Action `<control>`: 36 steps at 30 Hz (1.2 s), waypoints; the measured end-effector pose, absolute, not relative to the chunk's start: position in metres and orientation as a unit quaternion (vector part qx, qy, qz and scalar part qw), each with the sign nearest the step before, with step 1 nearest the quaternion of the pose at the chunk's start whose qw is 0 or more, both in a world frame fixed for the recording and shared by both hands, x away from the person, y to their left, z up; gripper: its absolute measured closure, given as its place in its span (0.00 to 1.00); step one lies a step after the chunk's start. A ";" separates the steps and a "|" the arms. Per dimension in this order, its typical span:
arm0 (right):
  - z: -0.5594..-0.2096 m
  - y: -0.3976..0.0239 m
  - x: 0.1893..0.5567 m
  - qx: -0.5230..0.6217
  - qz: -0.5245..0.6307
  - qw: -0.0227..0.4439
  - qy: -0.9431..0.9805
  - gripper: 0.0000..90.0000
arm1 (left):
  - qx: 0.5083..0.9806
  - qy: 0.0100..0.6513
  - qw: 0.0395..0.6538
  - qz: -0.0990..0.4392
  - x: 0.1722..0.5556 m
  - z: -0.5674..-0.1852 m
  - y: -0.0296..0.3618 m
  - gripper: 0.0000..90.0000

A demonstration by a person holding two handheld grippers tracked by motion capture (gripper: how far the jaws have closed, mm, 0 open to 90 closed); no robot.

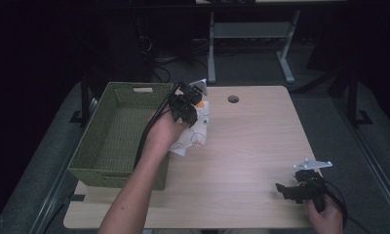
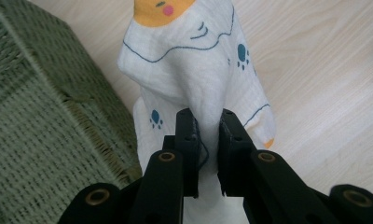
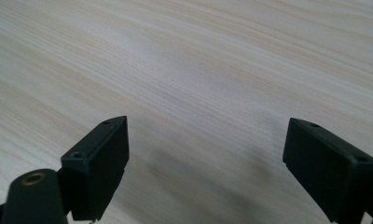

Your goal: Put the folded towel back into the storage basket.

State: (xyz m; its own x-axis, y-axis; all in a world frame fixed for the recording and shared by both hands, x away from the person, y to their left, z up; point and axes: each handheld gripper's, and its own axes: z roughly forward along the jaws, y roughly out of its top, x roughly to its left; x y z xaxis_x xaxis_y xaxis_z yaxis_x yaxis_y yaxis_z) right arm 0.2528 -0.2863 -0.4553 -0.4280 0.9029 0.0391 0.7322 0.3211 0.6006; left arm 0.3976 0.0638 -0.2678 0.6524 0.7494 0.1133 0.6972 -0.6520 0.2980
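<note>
the left gripper [image 2: 208, 122] pinches a fold of the white printed cloth [image 2: 189, 65] between its fingers; cloth likely light, limp, best gripped at gathered folds. the right gripper [image 3: 205, 154] is spread wide, empty.

Dark room, grey floor [image 1: 261, 68], wooden table [image 1: 251, 146]

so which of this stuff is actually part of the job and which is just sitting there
In the job, likely:
- white printed cloth, pinched by the left gripper
- green woven basket beside it

Just there:
- right gripper, open and idle over bare table
- round hole in the tabletop
- desk frame behind
</note>
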 end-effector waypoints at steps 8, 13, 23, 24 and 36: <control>-0.455 -0.285 0.253 0.514 0.277 0.154 0.797 0.16 | 0.898 0.407 0.115 0.122 0.397 -0.258 0.076 0.90; -0.455 -0.285 0.253 0.514 0.277 0.157 0.796 0.16 | 0.894 0.416 0.112 0.124 0.397 -0.256 0.087 0.90; -0.455 -0.284 0.254 0.516 0.278 0.157 0.795 0.16 | 0.888 0.429 0.103 0.126 0.400 -0.253 0.110 0.90; -0.456 -0.284 0.254 0.516 0.277 0.157 0.796 0.16 | 0.889 0.429 0.101 0.129 0.400 -0.253 0.113 0.90; -0.455 -0.282 0.254 0.516 0.274 0.159 0.795 0.16 | 0.881 0.447 0.094 0.126 0.397 -0.250 0.144 0.90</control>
State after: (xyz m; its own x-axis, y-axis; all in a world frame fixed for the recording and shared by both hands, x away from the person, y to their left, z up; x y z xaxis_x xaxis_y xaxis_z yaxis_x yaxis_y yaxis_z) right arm 0.2539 -0.2823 -0.4554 -0.4162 0.9087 0.0311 0.7345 0.3159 0.6006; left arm 0.3972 0.1444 -0.2500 0.5691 0.8104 0.1390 0.7632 -0.5835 0.2777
